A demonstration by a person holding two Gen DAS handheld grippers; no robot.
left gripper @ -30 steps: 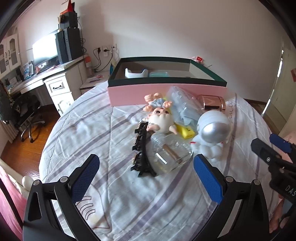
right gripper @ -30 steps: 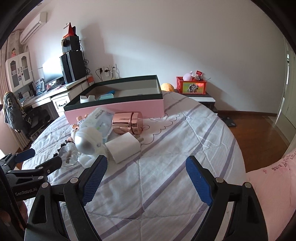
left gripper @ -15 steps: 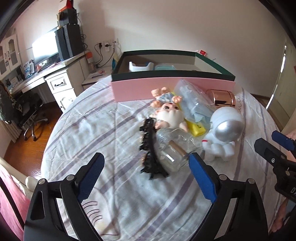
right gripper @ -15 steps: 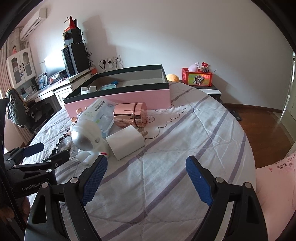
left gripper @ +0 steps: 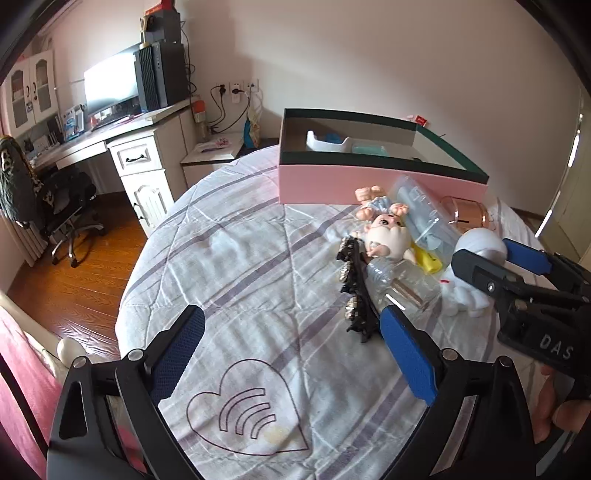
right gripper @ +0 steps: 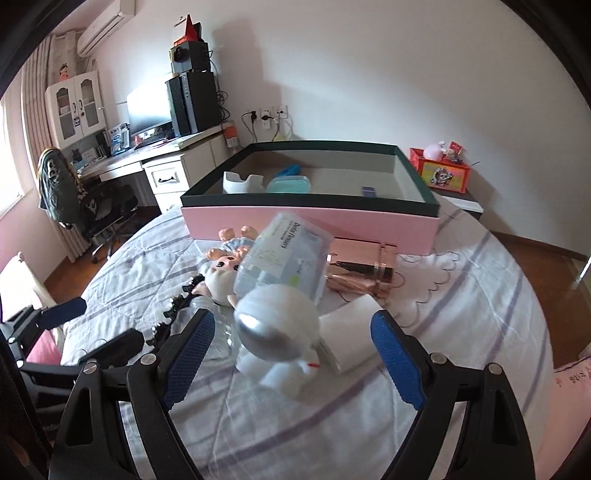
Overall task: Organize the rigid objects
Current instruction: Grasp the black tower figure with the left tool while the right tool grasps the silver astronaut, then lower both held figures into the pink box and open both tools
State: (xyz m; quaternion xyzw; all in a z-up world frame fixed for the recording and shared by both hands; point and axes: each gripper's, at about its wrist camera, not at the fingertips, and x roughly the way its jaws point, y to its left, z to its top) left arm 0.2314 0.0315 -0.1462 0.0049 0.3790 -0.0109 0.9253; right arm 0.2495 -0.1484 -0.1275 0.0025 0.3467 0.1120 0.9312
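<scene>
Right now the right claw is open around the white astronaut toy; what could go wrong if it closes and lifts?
1. The astronaut toy has a round, smooth helmet, so it may slip from the right claw.
2. The white charger block and clear bottle lie right beside it, so a finger could push or catch one.
3. The left claw hangs open close by; the two could collide.

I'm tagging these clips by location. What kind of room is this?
Most likely a bedroom doubling as a study: a quilted bed serves as the work surface, with a computer desk, office chair and wall air conditioner.
</scene>
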